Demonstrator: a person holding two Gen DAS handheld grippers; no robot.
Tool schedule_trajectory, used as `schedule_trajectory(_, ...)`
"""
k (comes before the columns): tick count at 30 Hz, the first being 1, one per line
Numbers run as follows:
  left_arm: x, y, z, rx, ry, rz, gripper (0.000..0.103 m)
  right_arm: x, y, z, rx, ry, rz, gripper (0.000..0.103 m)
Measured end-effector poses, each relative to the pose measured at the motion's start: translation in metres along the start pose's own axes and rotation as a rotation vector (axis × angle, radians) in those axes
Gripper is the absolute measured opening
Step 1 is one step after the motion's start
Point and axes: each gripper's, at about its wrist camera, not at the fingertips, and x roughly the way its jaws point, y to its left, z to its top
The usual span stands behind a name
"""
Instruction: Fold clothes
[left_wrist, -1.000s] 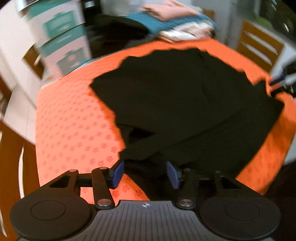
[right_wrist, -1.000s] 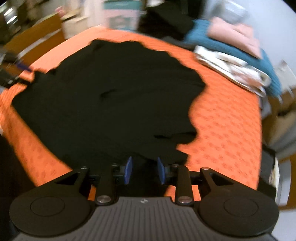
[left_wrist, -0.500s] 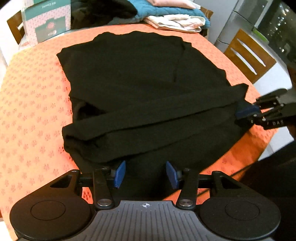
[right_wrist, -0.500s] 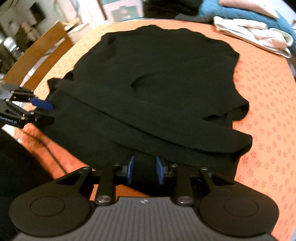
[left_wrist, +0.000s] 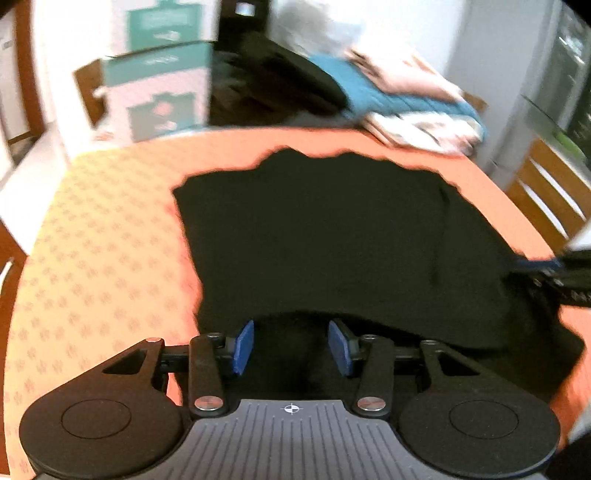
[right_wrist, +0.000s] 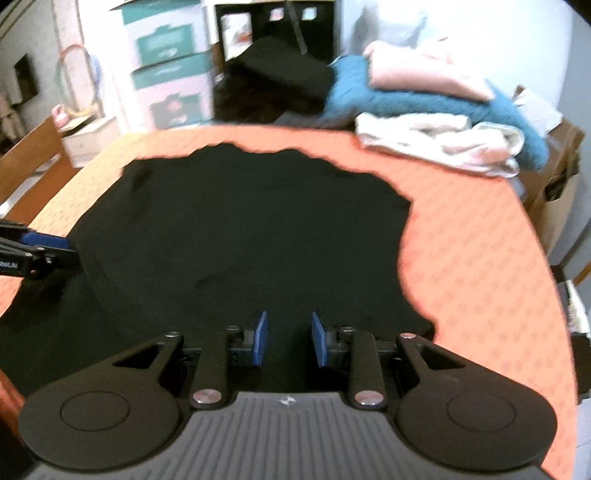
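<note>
Your left tongs (left_wrist: 291, 347) and right tongs (right_wrist: 287, 342) are both spread, with the black garment (left_wrist: 332, 240) filling mid-frame just beyond them.

orange patterned table (right_wrist: 480, 236) under black garment (right_wrist: 240, 221), folded clothes pile (right_wrist: 436, 118) at far edge

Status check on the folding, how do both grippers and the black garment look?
Left gripper open, right gripper open, both over the near hem. Black garment spread on orange tablecloth. Nothing in the way.

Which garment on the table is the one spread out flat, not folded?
The black garment on the orange tablecloth; the teal, pink and white pieces sit folded in a stack behind.
</note>
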Motion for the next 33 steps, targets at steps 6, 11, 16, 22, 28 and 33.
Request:
schedule_trajectory(6, 0.002, 0.022, 0.02, -0.094, -0.032, 0.055, 0.048, -0.021, -0.021, 0.007, 0.018, 0.023, 0.01, 0.031)
schedule_trajectory(11, -0.021, 0.026, 0.013, -0.068, -0.018, 0.029, 0.048, -0.041, -0.026, -0.011, 0.001, 0.102, 0.055, 0.032)
schedule_trajectory(16, -0.033, 0.014, -0.009, 0.037, 0.038, -0.007, 0.05, -0.041, -0.026, -0.04, -0.006, 0.22, 0.125, 0.032)
schedule_trajectory(22, -0.015, 0.008, -0.025, 0.104, 0.105, 0.005, 0.05, -0.02, -0.028, -0.048, 0.005, 0.214, 0.108, 0.032)
schedule_trajectory(28, 0.001, 0.013, -0.014, 0.079, 0.064, 0.08, 0.05, -0.007, -0.041, -0.023, -0.019, 0.094, 0.011, 0.032)
schedule_trajectory(33, 0.002, 0.026, 0.001, 0.004, 0.01, 0.171, 0.05, 0.002, -0.059, -0.003, -0.005, 0.04, -0.12, 0.032)
